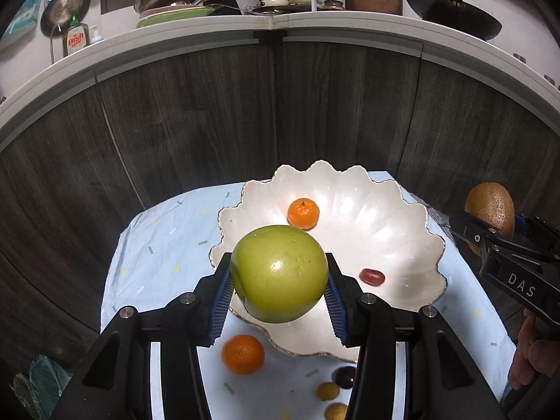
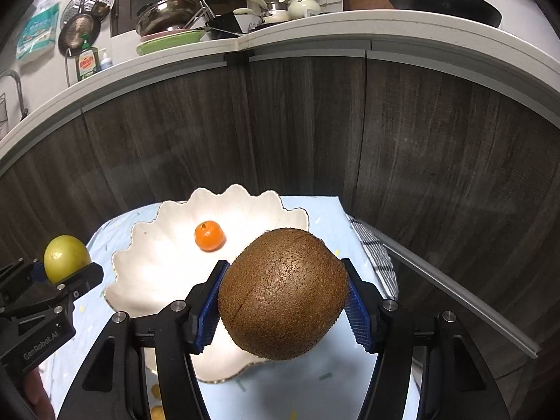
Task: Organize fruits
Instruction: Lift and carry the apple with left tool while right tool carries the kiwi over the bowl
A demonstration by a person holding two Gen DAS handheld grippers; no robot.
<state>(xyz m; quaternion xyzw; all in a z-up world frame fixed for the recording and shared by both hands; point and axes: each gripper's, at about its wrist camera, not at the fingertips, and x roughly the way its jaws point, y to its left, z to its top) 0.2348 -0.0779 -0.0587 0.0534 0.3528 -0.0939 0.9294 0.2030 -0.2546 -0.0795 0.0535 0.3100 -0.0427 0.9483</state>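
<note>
My left gripper (image 1: 279, 292) is shut on a green apple (image 1: 279, 273), held above the near rim of a white scalloped bowl (image 1: 402, 241). Inside the bowl lie a small orange (image 1: 303, 213) and a red grape-like fruit (image 1: 371, 276). My right gripper (image 2: 283, 302) is shut on a brown kiwi (image 2: 283, 294), held over the bowl's (image 2: 154, 273) right side. In the left wrist view the right gripper (image 1: 497, 231) with the kiwi (image 1: 490, 210) shows at the right edge. A second orange (image 1: 242, 354), a dark fruit (image 1: 344, 377) and two small yellow fruits (image 1: 328, 391) lie on the cloth before the bowl.
The bowl stands on a small table under a light blue cloth (image 1: 164, 245). Dark wood cabinet doors (image 1: 210, 122) rise close behind it, under a white counter (image 1: 315, 24) crowded with pots and dishes. A checked towel (image 2: 378, 259) hangs at the table's right edge.
</note>
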